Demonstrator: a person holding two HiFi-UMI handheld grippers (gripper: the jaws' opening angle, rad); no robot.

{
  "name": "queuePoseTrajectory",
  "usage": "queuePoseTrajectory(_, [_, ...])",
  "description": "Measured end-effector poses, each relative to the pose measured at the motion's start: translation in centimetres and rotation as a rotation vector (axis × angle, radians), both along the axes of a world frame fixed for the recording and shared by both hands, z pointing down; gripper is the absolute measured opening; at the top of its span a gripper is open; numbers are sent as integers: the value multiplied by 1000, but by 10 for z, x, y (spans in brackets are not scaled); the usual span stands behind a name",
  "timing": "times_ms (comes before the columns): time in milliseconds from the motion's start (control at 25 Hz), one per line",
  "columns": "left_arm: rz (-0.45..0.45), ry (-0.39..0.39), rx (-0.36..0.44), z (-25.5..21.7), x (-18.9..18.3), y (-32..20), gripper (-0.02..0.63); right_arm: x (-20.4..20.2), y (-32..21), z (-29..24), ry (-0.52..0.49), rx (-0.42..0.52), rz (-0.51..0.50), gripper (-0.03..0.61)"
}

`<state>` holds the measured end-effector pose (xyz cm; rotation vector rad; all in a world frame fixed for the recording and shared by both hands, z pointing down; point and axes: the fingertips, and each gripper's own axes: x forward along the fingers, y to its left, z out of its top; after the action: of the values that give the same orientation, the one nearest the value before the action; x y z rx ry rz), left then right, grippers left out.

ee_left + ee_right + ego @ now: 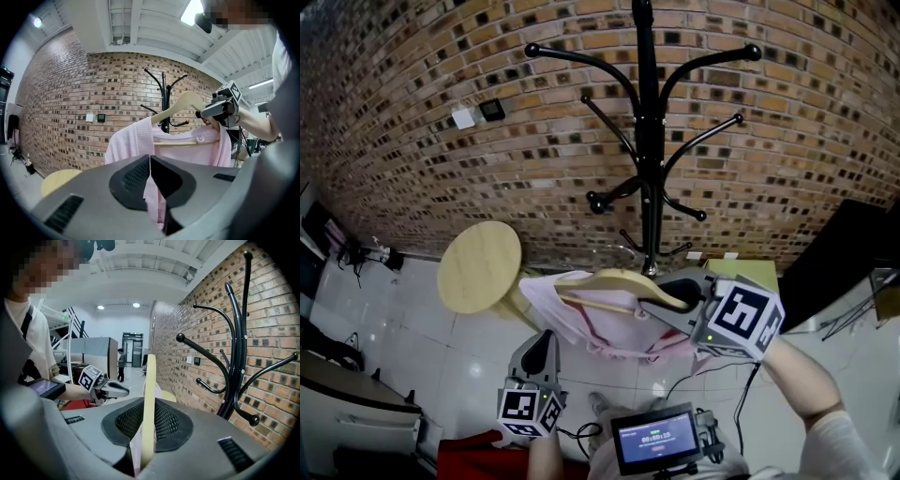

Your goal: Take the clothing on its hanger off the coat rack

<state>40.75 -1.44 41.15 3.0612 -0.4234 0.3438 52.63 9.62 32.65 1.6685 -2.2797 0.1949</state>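
**Item: pink garment [602,330] on wooden hanger [619,284].** Hanging free in the air in front of the coat rack [648,141], below its hooks and touching none of them. The cloth is draped over the hanger's shoulders and its crossbar, and trails down toward the left gripper.

**Right gripper [682,298].** Its fingers [169,420] are pressed onto one end of the hanger. In the right gripper view the pale wood stands upright in the slot between them. It carries the hanger from the right side.

**Left gripper [546,345].** Lower and to the left, beneath the garment. Its fingers [133,180] are drawn together and pinch a fold of the pink cloth, which shows in the gap between them.

**Coat rack.** A black pole with curved arms ending in knobs, standing against the brick wall [412,103]. No arm in view carries anything.

**Surroundings.**
- A round wooden stool [480,267] is left of the garment, on the white tiled floor [422,347].
- A small screen [656,439] is at the bottom edge of the head view.
- Two small plates [478,114] are fixed on the wall.
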Motion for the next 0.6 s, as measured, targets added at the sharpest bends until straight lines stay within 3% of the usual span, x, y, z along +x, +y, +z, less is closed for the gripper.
queuePoseTrajectory(600, [-34,-3,1,-7,-36,-28,12,-32,-26,-4,25,-30,-37,34])
